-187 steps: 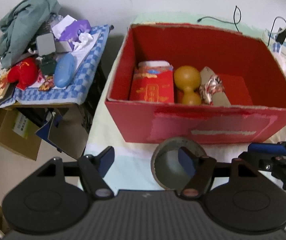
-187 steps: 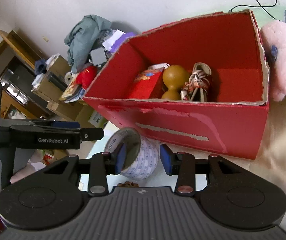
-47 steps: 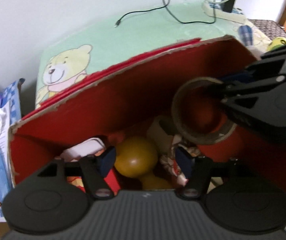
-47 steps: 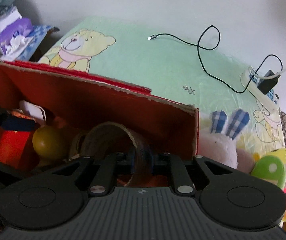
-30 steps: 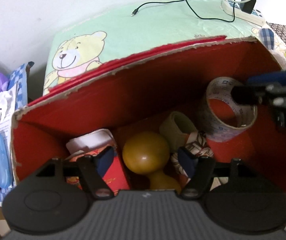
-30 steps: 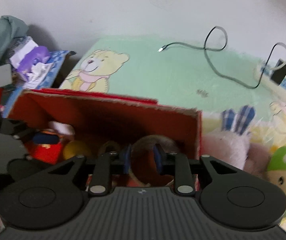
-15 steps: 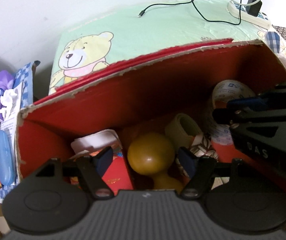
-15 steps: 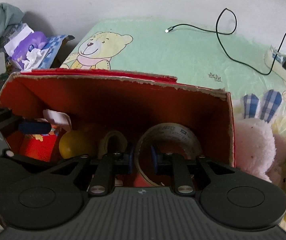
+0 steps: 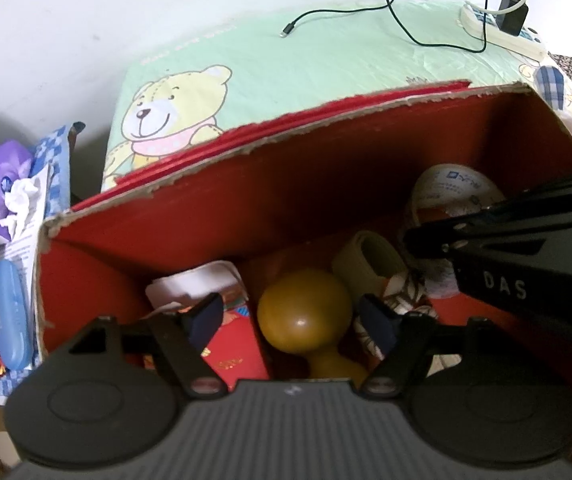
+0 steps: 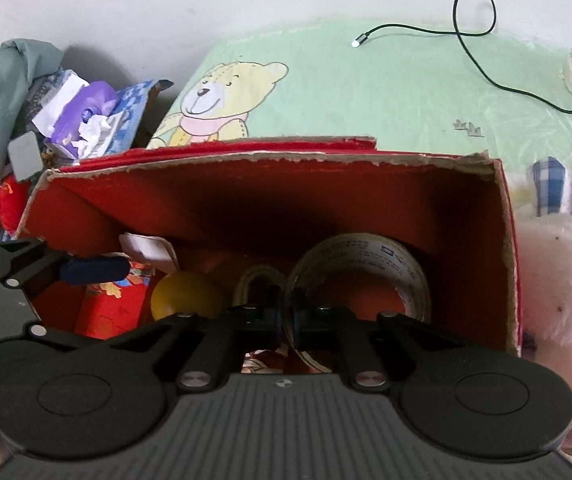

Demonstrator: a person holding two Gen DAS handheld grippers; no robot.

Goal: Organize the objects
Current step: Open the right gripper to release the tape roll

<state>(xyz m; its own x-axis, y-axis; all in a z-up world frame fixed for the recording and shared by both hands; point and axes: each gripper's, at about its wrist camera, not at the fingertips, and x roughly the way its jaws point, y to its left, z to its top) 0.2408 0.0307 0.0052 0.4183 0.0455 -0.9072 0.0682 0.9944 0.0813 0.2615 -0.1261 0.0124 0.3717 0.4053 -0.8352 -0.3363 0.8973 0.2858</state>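
A box and what we find in it and around it

In our box [image 10: 504,240] the tape roll [image 10: 370,264] stands at three o'clock, the gourd [image 10: 184,294] at nine, a packet [image 10: 110,308] beyond that. At twelve, behind the box, a cable [image 10: 474,28] lies on the mat [image 10: 366,92]; a plush toy [image 10: 554,280] sits outside at three.

An open red cardboard box [image 10: 507,264] is seen on a pale green bear-print sheet [image 10: 386,92]. Inside it, the wall of an upright roll of clear printed packing tape [image 10: 360,258] is pinched between the just-closed jaws of the black right gripper [image 10: 286,320]. A yellow-brown wooden gourd [image 10: 186,294] lies to its left.
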